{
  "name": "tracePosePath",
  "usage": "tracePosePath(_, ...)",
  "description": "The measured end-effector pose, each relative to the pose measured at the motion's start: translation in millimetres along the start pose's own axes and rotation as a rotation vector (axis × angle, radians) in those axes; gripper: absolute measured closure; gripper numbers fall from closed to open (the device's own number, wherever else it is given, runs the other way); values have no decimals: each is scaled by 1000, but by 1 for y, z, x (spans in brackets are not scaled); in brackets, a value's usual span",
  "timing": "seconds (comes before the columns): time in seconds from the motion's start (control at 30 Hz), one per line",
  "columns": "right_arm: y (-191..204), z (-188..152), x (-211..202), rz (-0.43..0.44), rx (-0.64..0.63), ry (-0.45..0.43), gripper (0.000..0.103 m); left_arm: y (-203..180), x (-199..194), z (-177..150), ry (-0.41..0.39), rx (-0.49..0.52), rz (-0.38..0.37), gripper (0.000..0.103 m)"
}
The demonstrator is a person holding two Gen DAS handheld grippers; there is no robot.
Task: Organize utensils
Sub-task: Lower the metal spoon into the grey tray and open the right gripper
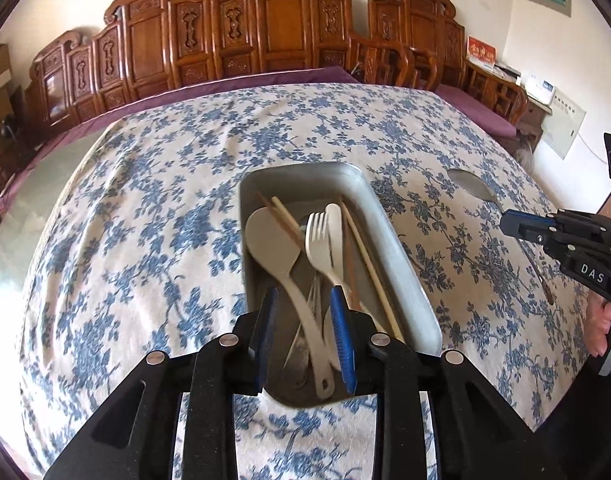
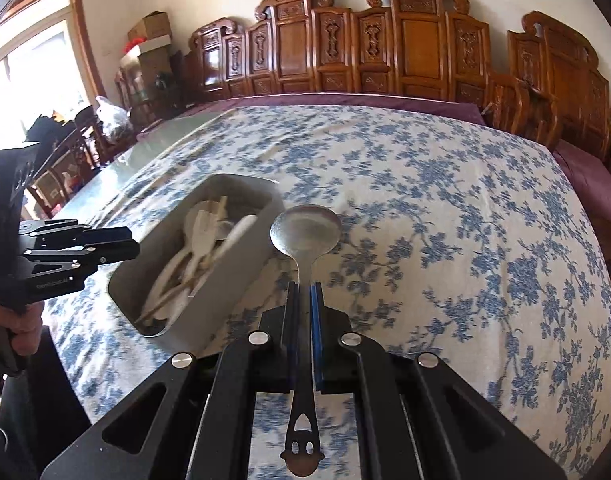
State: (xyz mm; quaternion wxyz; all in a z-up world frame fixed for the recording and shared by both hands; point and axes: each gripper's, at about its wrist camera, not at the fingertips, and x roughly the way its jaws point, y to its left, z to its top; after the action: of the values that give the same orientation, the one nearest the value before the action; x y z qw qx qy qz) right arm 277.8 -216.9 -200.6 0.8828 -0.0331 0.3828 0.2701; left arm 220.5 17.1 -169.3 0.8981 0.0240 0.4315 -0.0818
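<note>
Holding a metal spoon by the middle of its handle, the right gripper has its blue pads clamped tight on it, the bowl stuck out ahead and the cut-out end of the handle trailing back toward the camera. The spoon looks to be up off the flowered tablecloth, just to the right of the grey metal tray, though how high I cannot say from here. That tray already carries a white plastic spoon, a white fork, a white knife and some wooden chopsticks, all lying roughly lengthwise. The left gripper hovers over the near end of the tray with its fingers apart and nothing between them; the white spoon's handle shows in the gap below, untouched as far as I can make out. My guess is the step now is to carry the metal spoon across and lay it in with the rest. To do that neatly I would turn it parallel to the tray's long side, clear the near wall before coming down, and lower the bowl toward the far end so it settles beside the white pieces. Letting go low would keep it from bouncing, and the left gripper should move out of the way first.
</note>
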Motion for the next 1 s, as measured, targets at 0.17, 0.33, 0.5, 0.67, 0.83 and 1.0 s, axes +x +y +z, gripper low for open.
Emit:
tracePosePath(0.17, 23, -2, 2, 23, -32, 6, 96, 12, -11, -4, -25, -26, 9, 63)
tracePosePath(0.33, 39, -3, 1, 25, -42, 7, 96, 23, -17, -5, -57, -50, 27, 43)
tracePosePath(0.5, 51, -1, -2, 35, -38, 5, 96, 33, -22, -5, -76, -60, 38, 28)
tracePosePath(0.67, 65, 4, 5, 27, -69, 14, 96, 47, -24, -7, -79, -91, 38, 27)
tracePosePath(0.83, 79, 17, 14, 35, -83, 16, 96, 56, -24, -10, -75, -109, 46, 27)
tracePosePath(1.0, 98, 29, 35, 48, -76, 29, 96, 64, -25, -10, -81, -117, 59, 27)
